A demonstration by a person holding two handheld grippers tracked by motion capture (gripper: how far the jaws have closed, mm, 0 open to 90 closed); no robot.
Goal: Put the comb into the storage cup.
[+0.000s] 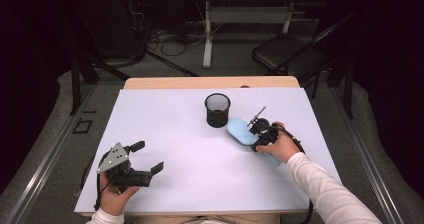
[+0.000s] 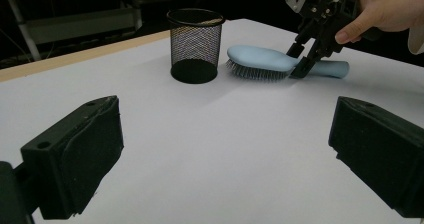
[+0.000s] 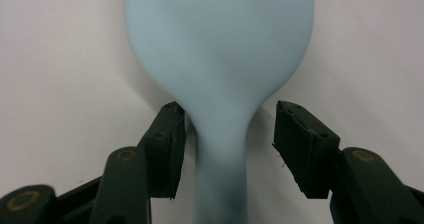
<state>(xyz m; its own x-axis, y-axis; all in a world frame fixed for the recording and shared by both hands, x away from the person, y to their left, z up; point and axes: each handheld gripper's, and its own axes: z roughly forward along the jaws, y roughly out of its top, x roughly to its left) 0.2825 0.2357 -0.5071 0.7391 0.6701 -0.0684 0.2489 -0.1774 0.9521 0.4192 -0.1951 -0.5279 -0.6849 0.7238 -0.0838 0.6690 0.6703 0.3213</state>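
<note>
At the lower left of the high view, the left gripper (image 1: 148,157) hovers over the white table (image 1: 200,164), jaws spread wide and empty. Right of centre, beside the black mesh cup (image 1: 217,110), lies the pale blue plastic hairbrush (image 1: 240,130) (bristles down). The right gripper (image 1: 256,129) straddles its neck, jaws parted, the left pad seemingly touching; the hand hides the handle. No writing is legible.

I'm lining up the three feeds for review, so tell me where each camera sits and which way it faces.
High view: fixed above the person's side, looking forward and down on the table; both forearms, the left tool and right tool show.
Left gripper view: rides the left tool, low over the table, facing the mesh cup and blue hairbrush; its own wide-open jaws show.
Right gripper view: rides the right tool, looking down on the hairbrush neck between its jaws.
Shared: every view shows the hairbrush.
</note>
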